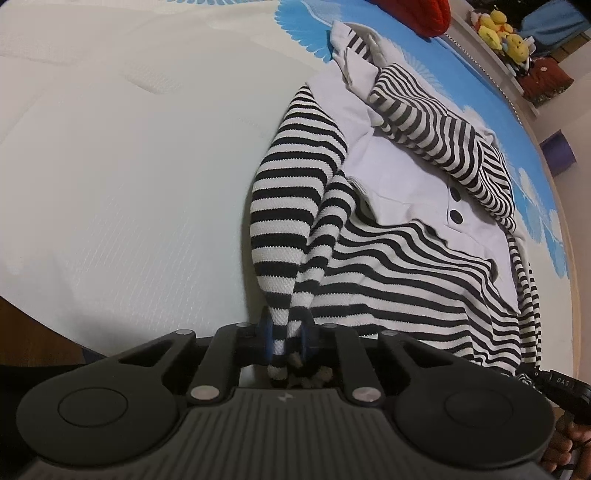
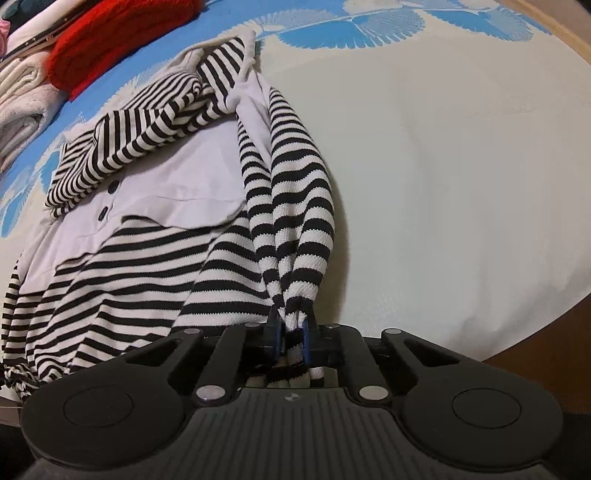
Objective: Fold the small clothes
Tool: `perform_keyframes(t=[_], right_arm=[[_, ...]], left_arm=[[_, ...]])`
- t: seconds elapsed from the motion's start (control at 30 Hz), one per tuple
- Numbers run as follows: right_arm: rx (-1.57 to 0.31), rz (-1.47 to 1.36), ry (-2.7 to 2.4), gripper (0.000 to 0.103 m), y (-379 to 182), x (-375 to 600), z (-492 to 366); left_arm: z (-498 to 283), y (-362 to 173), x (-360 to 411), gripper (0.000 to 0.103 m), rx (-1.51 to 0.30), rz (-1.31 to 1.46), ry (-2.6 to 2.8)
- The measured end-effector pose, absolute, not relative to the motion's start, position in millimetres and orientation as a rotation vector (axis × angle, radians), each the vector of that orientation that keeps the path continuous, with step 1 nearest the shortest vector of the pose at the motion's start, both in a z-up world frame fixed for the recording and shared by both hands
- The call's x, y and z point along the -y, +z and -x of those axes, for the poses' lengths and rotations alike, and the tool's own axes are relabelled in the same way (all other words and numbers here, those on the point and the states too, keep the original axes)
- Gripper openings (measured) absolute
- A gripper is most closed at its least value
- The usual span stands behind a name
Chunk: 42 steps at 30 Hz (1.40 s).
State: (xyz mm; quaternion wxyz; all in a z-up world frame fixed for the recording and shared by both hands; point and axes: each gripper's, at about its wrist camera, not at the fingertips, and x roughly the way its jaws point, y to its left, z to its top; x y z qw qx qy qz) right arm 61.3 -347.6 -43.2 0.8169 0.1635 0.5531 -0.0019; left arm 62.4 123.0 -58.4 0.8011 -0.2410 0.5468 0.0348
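— What have you got?
— My left gripper (image 1: 290, 338) and right gripper (image 2: 291, 341) each pinch a bunched corner of the striped top (image 1: 399, 280), which lies on the mattress (image 1: 122, 177).

— Anything nearby?
— A red garment (image 2: 118, 40), folded pale clothes (image 2: 26, 107) (beside it), and yellow plush toys (image 1: 502, 31) beyond.
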Motion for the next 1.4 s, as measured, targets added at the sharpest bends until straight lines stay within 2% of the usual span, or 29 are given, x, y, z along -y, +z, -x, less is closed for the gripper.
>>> perform_keyframes(t=[0.07,0.17,0.27,0.57,0.7,0.9,0.97,1.0,1.03,1.13,1.23,1.4], right_arm=[[-1.185,-0.352,-0.017,0.011,-44.8,349.2,-60.9],[-1.209,-0.342,-0.024,0.021,-48.7,347.3,-62.2],[-1.214,-0.309,-0.025,0.022,-49.6,344.2,-63.3],[-1.221,-0.303,-0.02,0.023,-50.9,345.3,-65.0],[-1.229,-0.302,-0.02,0.028,-49.7,345.7,-62.8],[-1.227,-0.269,-0.011,0.028,-49.2,342.9,-62.6],[-1.221,-0.269,-0.005,0.023,-48.4,342.7,-62.1],[-1.214,-0.269,0.003,0.017,-47.6,342.4,-61.9],[-1.208,-0.265,0.004,0.017,-46.7,341.7,-61.5],[-1.208,-0.263,0.0,0.018,-46.4,341.6,-61.4],[-1.221,-0.272,-0.004,0.025,-48.1,342.3,-61.3],[-1.221,-0.237,0.009,0.025,-48.9,338.7,-60.6]], left_arm=[[-63.0,-60.6,-125.1,0.016,-1.18,0.532,0.078],[-63.7,-61.3,-123.5,0.019,-1.19,0.521,0.071],[-62.9,-62.2,-121.9,0.025,-1.203,0.505,0.067],[-60.7,-60.6,-123.6,0.027,-1.212,0.504,0.067],[-59.7,-60.2,-124.4,0.028,-1.212,0.507,0.064],[-61.2,-60.4,-120.5,0.025,-1.205,0.49,0.068],[-60.8,-59.4,-120.0,0.02,-1.2,0.492,0.06],[-60.7,-58.5,-119.5,0.02,-1.198,0.486,0.056],[-60.5,-57.9,-118.9,0.02,-1.197,0.479,0.054],[-59.5,-57.9,-121.0,0.021,-1.2,0.494,0.057],[-58.9,-59.1,-121.8,0.022,-1.208,0.497,0.053],[-60.1,-60.6,-118.9,0.023,-1.211,0.473,0.053]])
